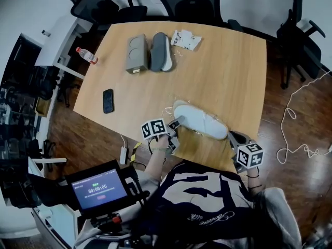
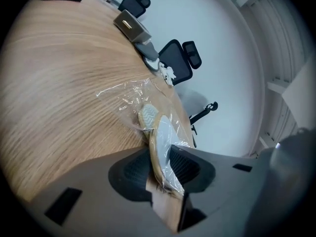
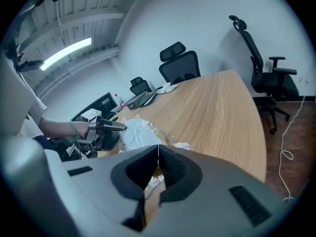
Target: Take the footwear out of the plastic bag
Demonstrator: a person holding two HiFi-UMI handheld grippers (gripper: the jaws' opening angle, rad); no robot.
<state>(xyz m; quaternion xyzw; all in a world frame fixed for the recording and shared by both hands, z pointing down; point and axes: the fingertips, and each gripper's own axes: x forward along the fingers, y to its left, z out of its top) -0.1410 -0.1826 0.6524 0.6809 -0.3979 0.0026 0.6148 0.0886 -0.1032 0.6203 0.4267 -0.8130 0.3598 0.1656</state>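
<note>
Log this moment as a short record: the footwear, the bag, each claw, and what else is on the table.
Footwear: white slipper, on the table, inside the bag
Bag: clear plastic bag, wrapped around the slipper
Left claw: closed on the bagged slipper's end
Right claw: shut, seemingly pinching bag film at the other end
Also on table: phone, water bottle, grey slipper, grey block-shaped item, crumpled wrapper
Task state: slipper not yet out

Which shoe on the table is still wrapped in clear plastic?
The white slipper at the near edge; a plastic bag covers it. The grey slipper at the far end lies bare.
</note>
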